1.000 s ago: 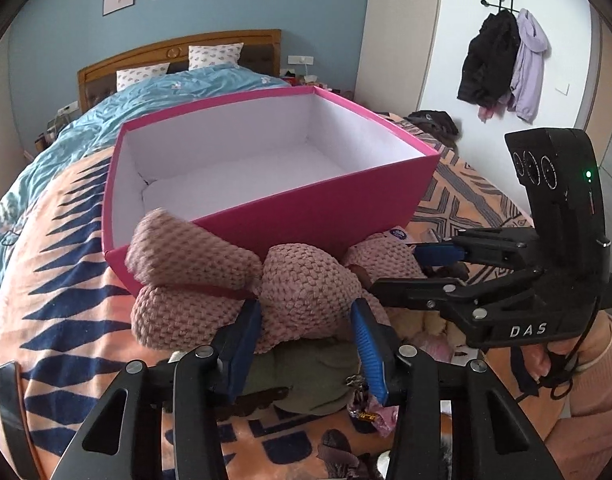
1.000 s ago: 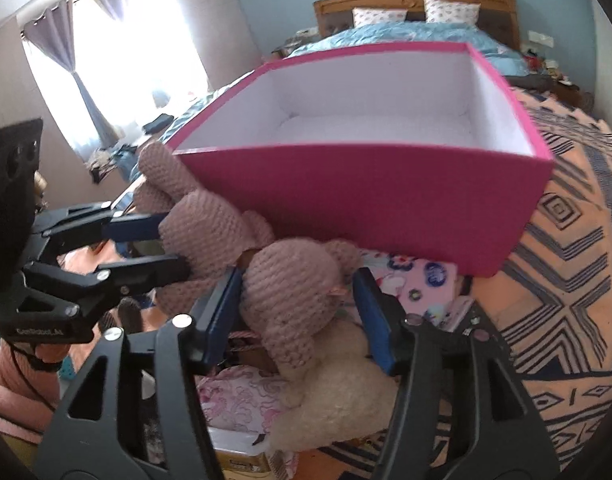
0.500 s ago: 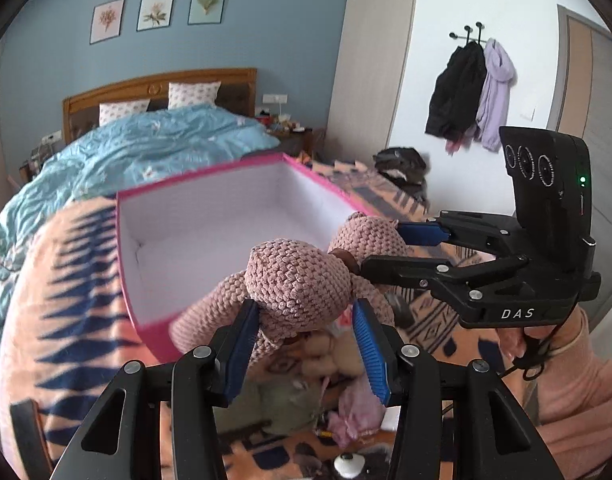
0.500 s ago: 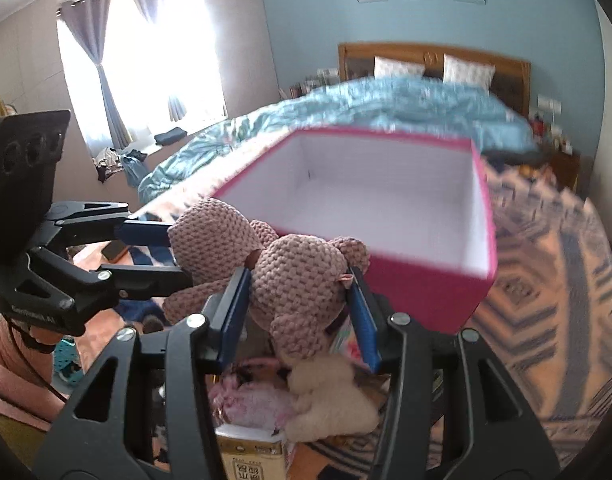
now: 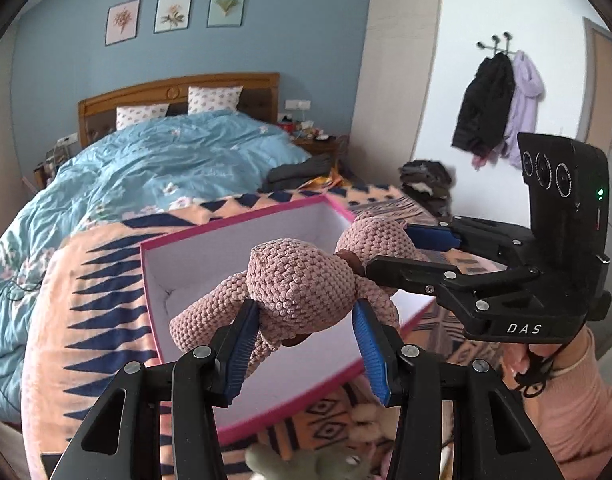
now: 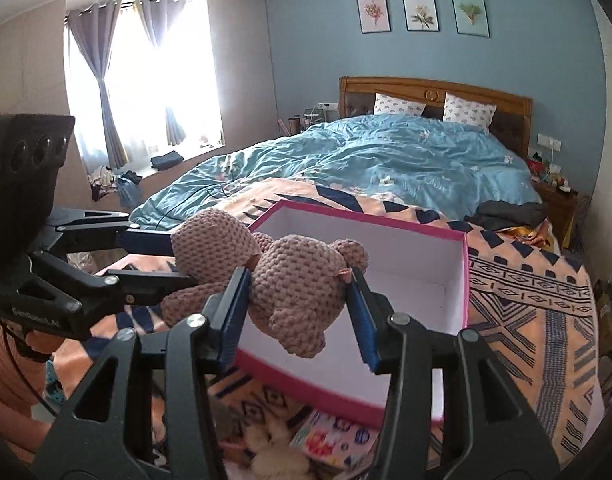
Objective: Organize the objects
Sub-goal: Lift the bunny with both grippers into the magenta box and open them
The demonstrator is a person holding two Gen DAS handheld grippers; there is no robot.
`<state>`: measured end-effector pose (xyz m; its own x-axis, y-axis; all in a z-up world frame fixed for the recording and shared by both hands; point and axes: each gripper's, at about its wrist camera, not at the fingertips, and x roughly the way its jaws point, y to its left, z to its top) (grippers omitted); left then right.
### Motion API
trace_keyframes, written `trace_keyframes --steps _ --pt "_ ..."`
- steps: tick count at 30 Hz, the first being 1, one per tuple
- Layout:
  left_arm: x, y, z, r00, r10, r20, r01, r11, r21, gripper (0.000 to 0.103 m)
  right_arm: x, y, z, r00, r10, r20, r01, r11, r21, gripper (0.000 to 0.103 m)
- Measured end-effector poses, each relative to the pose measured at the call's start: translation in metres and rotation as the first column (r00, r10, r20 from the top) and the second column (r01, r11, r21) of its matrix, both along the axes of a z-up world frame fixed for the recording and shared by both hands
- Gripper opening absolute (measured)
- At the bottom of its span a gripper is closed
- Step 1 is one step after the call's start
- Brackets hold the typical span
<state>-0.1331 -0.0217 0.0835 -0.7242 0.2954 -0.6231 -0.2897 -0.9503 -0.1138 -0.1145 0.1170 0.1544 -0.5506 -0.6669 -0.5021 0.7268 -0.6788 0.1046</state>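
Note:
A pink crocheted teddy bear [image 5: 302, 280] hangs in the air, held by both grippers. My left gripper [image 5: 304, 340] is shut on its body; it also shows in the right wrist view [image 6: 174, 260]. My right gripper [image 6: 298, 312] is shut on the bear's head [image 6: 302, 292]; it shows in the left wrist view [image 5: 390, 252] too. The bear is above the near edge of an open pink box with a white, empty inside [image 5: 210, 264], [image 6: 426, 264], which sits on the patterned blanket.
Below the grippers lie other soft toys [image 6: 266, 444], a green plush [image 5: 302, 464] and a printed packet [image 6: 330, 436]. The orange and navy blanket [image 6: 526, 300] covers the bed's foot. A blue duvet [image 5: 146, 168] lies beyond. Coats [image 5: 494, 104] hang on the wall.
Both grippers have lifted the bear from the pile in front of the box up to above the box's near rim. The box now appears lower and farther.

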Motion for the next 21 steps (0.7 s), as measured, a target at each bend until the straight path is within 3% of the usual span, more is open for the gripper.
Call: trace_keyframes --steps 12,21 --pt "-0.049 -0.020 -0.080 0.977 0.050 0.207 -0.049 0.999 -0.009 0.048 -0.052 -0.038 -0.070 0.984 0.008 0.180 -0.030 0.993 0.115 0.050" --pt "-0.040 -0.014 -0.086 0.978 0.076 0.195 -0.057 0.993 -0.101 0.050 -0.065 -0.051 -0.102 0.960 0.029 0.280 -0.081 0.981 0.174 0.052"
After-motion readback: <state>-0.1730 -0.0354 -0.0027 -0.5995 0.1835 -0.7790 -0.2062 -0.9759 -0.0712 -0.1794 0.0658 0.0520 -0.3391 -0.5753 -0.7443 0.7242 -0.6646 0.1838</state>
